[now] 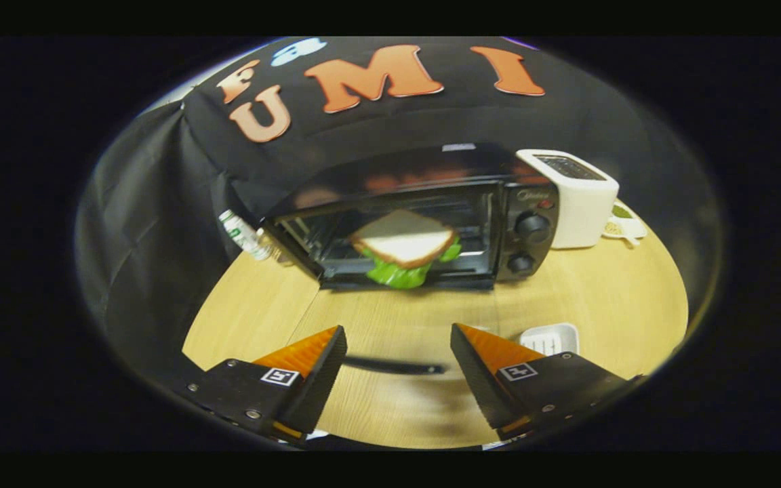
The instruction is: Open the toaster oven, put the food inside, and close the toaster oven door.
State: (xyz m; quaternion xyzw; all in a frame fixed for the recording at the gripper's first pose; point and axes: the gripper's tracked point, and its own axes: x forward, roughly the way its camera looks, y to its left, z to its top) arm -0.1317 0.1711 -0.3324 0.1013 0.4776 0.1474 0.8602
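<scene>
The sandwich (404, 247) lies inside the open toaster oven (424, 217), w/ lettuce over the front edge. The gripper (397, 359) is well back, fingers apart, holding nothing. Probably next: lift the door & close it.

toaster oven (431, 217): door open | sandwich (404, 247): inside, at front
</scene>
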